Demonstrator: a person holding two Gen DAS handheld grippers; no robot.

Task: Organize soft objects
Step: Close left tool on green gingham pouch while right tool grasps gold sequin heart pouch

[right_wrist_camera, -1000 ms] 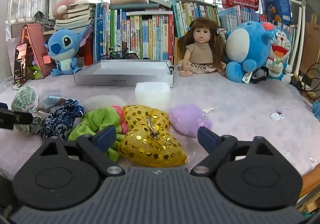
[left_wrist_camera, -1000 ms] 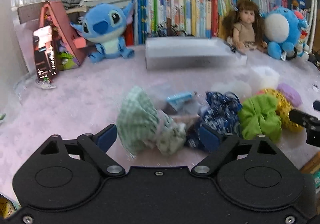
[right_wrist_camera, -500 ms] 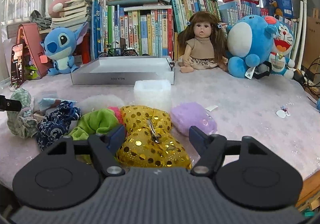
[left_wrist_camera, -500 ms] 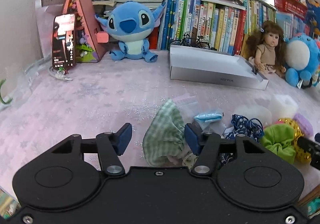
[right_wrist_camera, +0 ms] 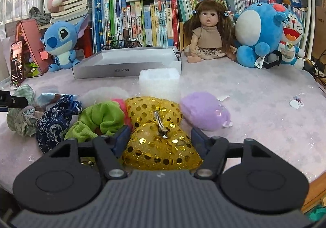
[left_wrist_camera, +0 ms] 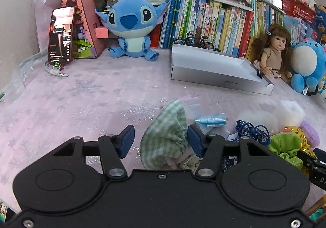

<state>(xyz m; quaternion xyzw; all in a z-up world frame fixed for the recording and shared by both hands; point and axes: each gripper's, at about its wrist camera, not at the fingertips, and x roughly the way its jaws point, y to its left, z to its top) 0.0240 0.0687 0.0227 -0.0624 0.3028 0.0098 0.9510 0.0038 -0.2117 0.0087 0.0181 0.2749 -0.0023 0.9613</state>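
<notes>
Gold bow (right_wrist_camera: 161, 140): lies nearest, between the closing jaws of the right gripper (right_wrist_camera: 161, 138); pad contact cannot be told.
Green cloth (left_wrist_camera: 167, 136): left of the bow, between the left gripper (left_wrist_camera: 161, 140) jaws; right pad is touched, left pad is apart.
Scrunchie (right_wrist_camera: 101, 118), navy pouch (right_wrist_camera: 55, 122): left of the bow.
Purple puff (right_wrist_camera: 203, 111): right of the bow.
Grey tray (right_wrist_camera: 126, 65): seen beyond the bow.

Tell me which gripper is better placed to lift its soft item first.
Right, probably. The right gripper straddles the gold sequinned fabric bow, jaws closing, both pads close against it. The left gripper has the green checked scrunchie off-centre, touching one pad only.
</notes>
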